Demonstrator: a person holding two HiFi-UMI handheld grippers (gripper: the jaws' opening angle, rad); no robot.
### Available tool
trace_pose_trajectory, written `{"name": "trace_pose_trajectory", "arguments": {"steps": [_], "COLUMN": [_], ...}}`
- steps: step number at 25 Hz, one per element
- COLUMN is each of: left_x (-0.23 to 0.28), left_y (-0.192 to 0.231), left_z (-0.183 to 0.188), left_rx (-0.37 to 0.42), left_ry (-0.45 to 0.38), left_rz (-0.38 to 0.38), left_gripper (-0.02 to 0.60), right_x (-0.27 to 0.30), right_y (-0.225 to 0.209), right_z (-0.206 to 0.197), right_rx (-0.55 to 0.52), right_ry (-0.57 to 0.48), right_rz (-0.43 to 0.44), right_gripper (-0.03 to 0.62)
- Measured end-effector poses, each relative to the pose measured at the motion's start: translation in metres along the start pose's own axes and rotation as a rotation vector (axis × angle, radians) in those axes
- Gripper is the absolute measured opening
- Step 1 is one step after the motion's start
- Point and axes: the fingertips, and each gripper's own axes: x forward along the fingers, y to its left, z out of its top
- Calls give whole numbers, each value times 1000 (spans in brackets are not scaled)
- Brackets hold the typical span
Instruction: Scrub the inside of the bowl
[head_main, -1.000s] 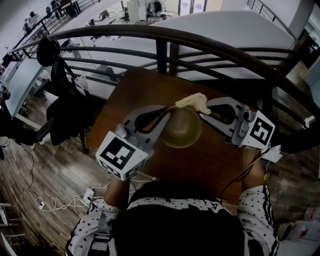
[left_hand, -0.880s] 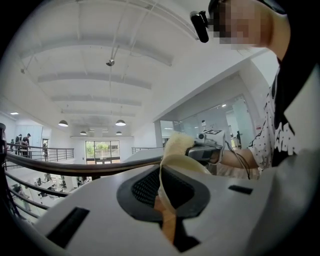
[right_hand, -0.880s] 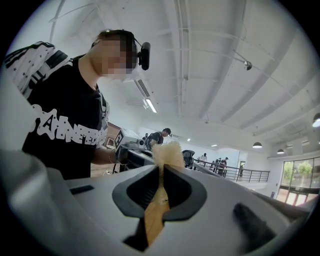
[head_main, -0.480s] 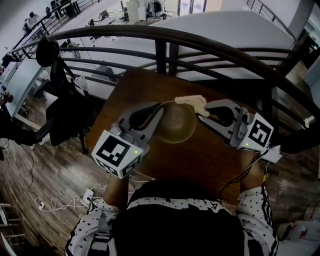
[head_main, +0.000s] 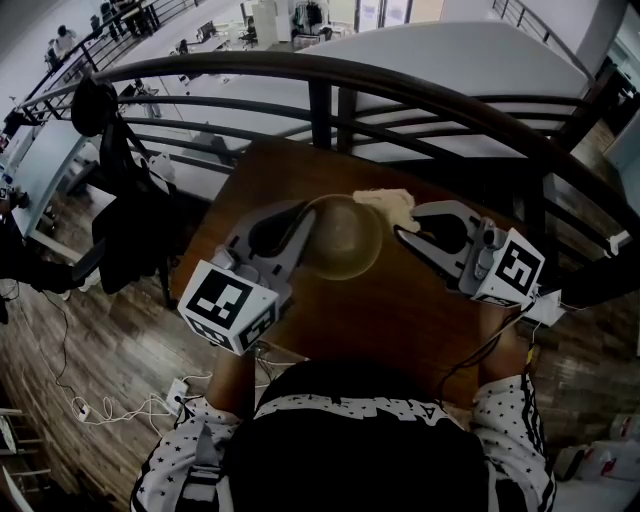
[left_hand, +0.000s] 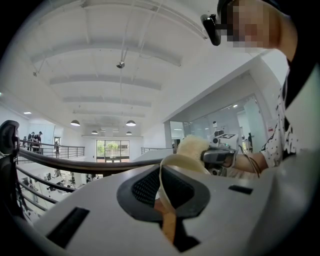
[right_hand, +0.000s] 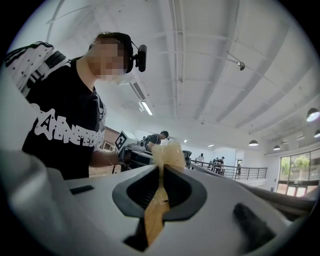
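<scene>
While held, bowl over table ctr

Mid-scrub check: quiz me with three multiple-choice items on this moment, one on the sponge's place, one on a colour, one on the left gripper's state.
1. Where is the sponge?
A. on the floor
B. at the rim of the bowl, in the right gripper
C. lying flat on the table

2. What colour is the table?
A. white
B. green
C. brown

3. What is the left gripper doing?
A. shut on the bowl's rim
B. open and empty
C. shut on the sponge

Answers:
1 B: the head view shows it at the bowl's far right rim, pinched in the right gripper's jaws.
2 C: the head view shows brown wood.
3 A: the left gripper view shows the rim clamped between its jaws.
</scene>
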Motion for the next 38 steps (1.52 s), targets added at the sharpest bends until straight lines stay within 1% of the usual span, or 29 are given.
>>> {"name": "trace_pose_trajectory", "arguments": {"steps": [7, 18, 25, 31, 38], "left_x": [1, 4, 5, 5, 7], "left_y": [0, 1, 2, 2, -1], "left_z": [0, 0, 3, 5, 1], "left_rx": [-6, -9, -8, -13, -27], "left_ry": [4, 4, -1, -10, -8], "left_rz": [16, 21, 27, 26, 0], "left_gripper": [23, 23, 23, 23, 23], "right_x": [-8, -23, -29, -36, -37], "right_y": [-5, -19, -22, -25, -26], "right_z": [-3, -14, -17, -18, -14], "right_rx": [18, 64, 80, 115, 143], "right_ry": [-2, -8, -10, -38, -78], "right_rz": [-36, -135, -164, -191, -213], "right_gripper": [40, 40, 40, 40, 40]}}
